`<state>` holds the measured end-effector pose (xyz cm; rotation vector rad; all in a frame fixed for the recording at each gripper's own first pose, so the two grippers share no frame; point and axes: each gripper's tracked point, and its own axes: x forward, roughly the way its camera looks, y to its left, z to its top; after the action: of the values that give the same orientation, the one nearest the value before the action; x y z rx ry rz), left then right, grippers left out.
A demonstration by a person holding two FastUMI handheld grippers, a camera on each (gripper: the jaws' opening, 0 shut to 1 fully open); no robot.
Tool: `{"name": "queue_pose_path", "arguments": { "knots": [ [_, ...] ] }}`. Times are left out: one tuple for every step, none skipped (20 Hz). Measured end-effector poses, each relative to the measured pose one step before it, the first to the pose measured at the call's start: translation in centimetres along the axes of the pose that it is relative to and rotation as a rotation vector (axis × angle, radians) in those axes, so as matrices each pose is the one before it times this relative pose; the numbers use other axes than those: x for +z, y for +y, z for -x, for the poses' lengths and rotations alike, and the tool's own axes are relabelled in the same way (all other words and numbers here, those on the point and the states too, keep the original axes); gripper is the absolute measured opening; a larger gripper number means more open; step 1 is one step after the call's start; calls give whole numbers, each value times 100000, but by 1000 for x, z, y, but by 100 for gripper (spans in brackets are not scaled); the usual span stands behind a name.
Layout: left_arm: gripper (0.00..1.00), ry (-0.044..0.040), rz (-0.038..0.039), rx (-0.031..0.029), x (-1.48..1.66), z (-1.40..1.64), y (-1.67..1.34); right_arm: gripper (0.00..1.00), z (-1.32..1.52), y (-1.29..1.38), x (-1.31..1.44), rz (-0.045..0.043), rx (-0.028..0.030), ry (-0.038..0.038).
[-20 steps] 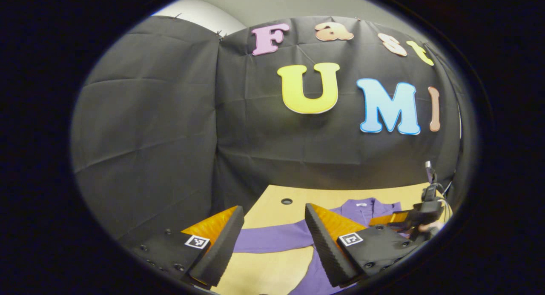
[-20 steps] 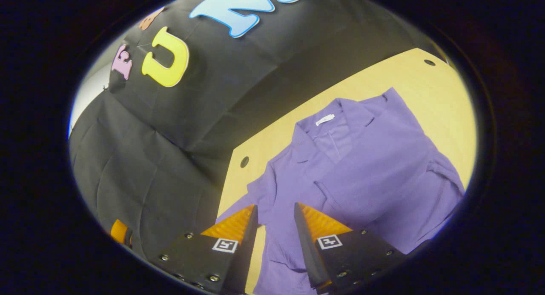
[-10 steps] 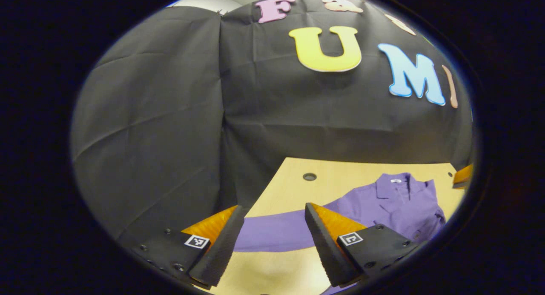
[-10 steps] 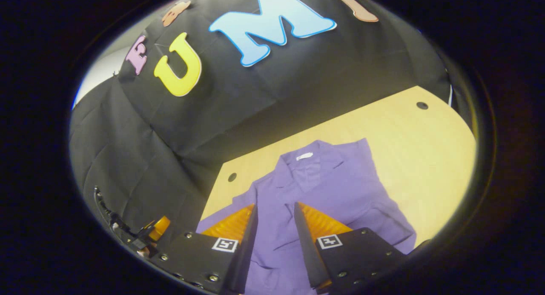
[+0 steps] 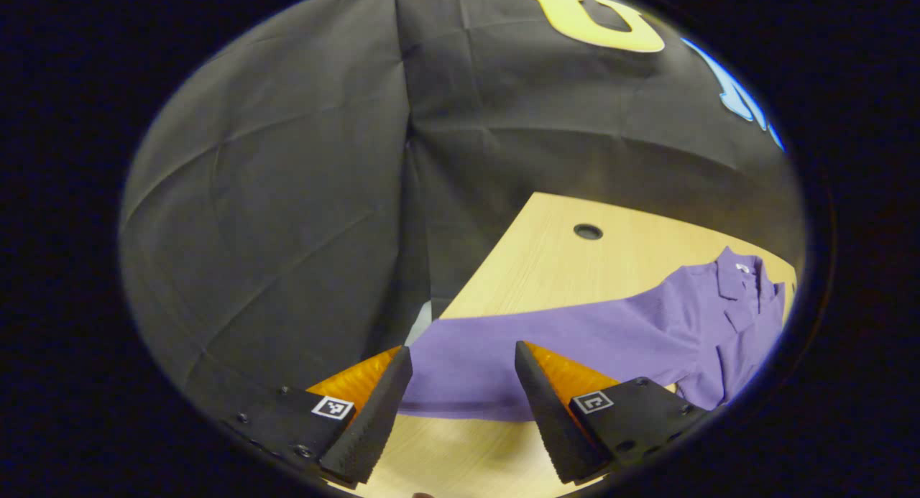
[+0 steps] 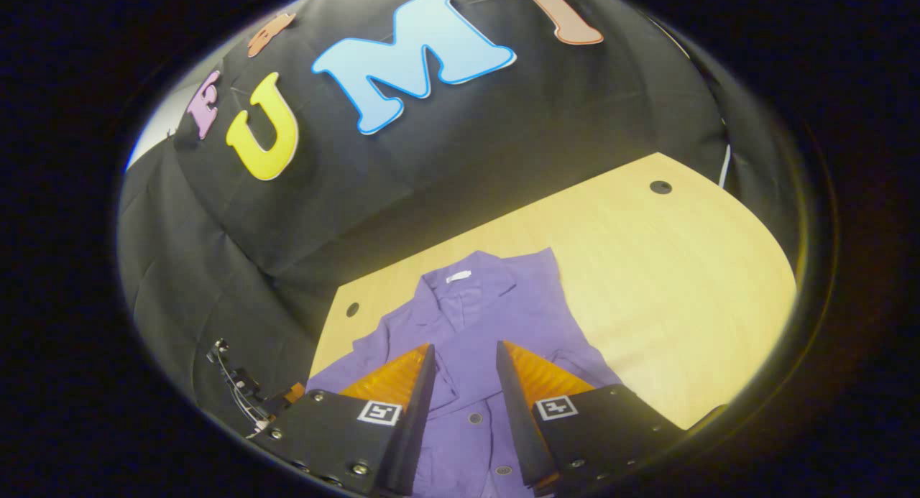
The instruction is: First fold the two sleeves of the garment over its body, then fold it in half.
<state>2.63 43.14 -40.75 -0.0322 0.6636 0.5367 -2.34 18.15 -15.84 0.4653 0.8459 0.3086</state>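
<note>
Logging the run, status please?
Left gripper open over outstretched sleeve. Right gripper open above garment body. Nothing blocking on table.

The left gripper view looks from low over the left end of the table (image 5: 546,268), past its own fingers (image 5: 374,419), along the spread sleeve (image 5: 546,340) toward the booth's corner. The right gripper view looks from higher, tilted, down onto the front of the garment (image 6: 496,318) and toward the back wall. Both views share the garment's collar (image 5: 740,275) and the light wooden table.
</note>
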Motion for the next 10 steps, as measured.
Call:
{"name": "queue_pose_path", "arguments": {
  "knots": [
    [97, 2551, 455, 237, -539, -1118, 109, 53, -13, -517, 55, -1448, -1284, 256],
    [97, 2179, -337, 1049, -549, -930, 396, 53, 49, -486, 259, -1585, -932, -193],
    [98, 1741, -702, 1361, -534, -776, 460, 53, 68, -441, 109, -1484, -1012, -336],
    [95, 1300, -236, 1126, -812, -939, 98, 53, -78, -487, 286, -958, -900, -463],
    [95, 1037, 397, -134, -845, -373, -351, 53, 21, -426, 20, -501, -1204, -302],
    [98, 1066, 365, 54, -547, -474, 16, 53, 30, -369, 141, -487, -816, -24],
    [98, -617, 460, -358, 118, 96, 292, 53, -47, -197, -36, -706, -599, -7],
    [98, -186, -360, -123, 140, -33, 96, 53, 28, -86, 87, -743, -91, -3],
    [98, 270, -1031, -106, 144, 418, -151, 53, 13, 37, -97, -612, -114, 36],
    [98, 569, -814, -1277, 57, -77, -505, 53, -131, 21, -64, -176, -25, 278]
  ]
}}
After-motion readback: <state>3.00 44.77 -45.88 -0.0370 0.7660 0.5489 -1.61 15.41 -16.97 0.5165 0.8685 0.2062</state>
